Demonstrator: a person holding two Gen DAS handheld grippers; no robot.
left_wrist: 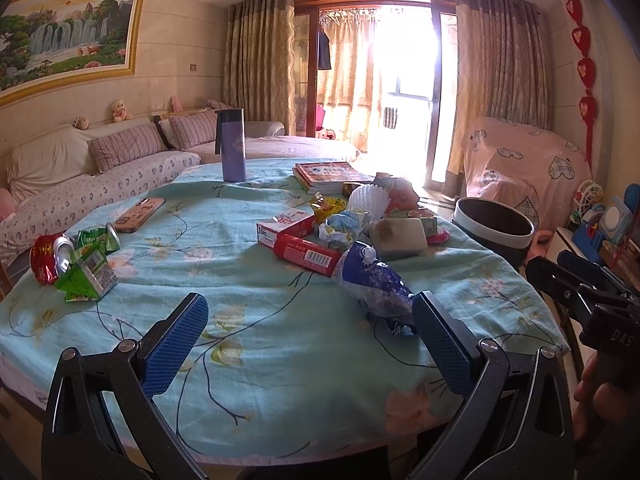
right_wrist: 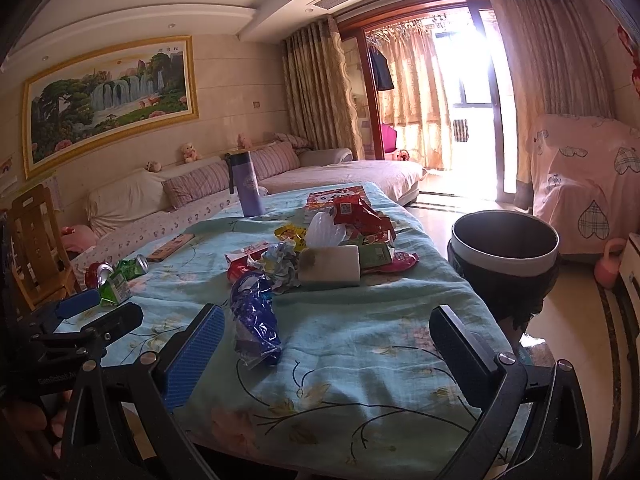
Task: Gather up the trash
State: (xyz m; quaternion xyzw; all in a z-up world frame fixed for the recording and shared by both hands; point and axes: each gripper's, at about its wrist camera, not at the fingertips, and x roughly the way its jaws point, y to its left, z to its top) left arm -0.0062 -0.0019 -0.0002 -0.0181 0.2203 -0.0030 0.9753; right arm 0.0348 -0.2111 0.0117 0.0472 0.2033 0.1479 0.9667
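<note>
Trash covers the counter: the blue wrapper lies just ahead of the right tool, nearer its left finger, bin off to its right. Both tools, left tool included, gape wide, holding nothing. Best centre the right tool over that wrapper, pinch low, then swing right to the bin

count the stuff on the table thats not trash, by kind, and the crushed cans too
Crushed cans: 2, a red can and a green can
Phone: 1, the phone
Purple bottle: 1, the purple bottle
Book stack: 1, the book stack; how many books it holds cannot be told
Total: 5
</note>
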